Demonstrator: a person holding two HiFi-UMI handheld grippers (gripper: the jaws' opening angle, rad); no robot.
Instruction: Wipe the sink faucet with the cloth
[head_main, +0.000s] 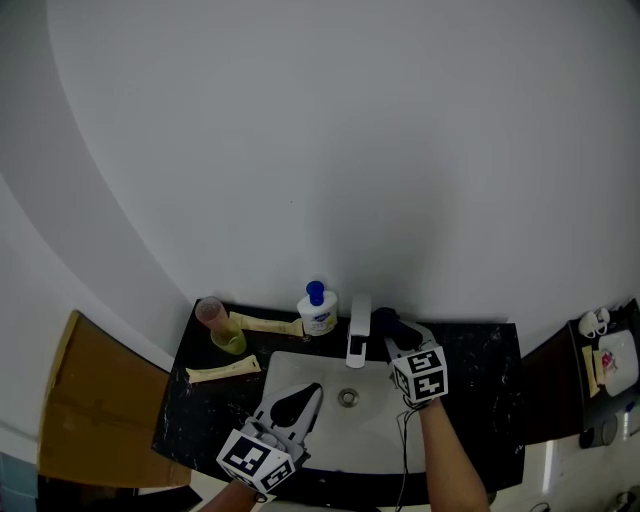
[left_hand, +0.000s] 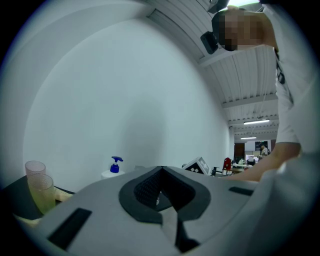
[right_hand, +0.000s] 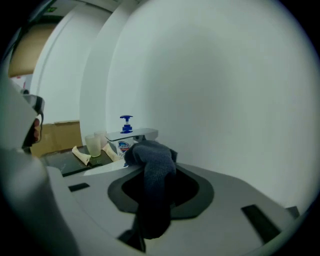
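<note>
Dark grey-blue cloth is pinched between the jaws of the right gripper, bunched above them and trailing down through their gap. In the head view the cloth is seen just to the right of the faucet, near its base; whether the two touch cannot be told. The white faucet is mounted at the back rim of the white sink, its spout pointed over the drain. The left gripper is held over the front left part of the basin, its jaws pressed together with nothing between them. The sink is set into a black speckled countertop. Just left of the faucet, a white soap bottle with a blue pump is placed against the wall. Farther left, two translucent cups are found at the back corner, one pinkish and one yellowish. One cream packet is laid between the cups and the bottle, and another cream packet lies nearer the front, left of the basin. A brown cardboard panel is seen beyond the counter's left end.
</note>
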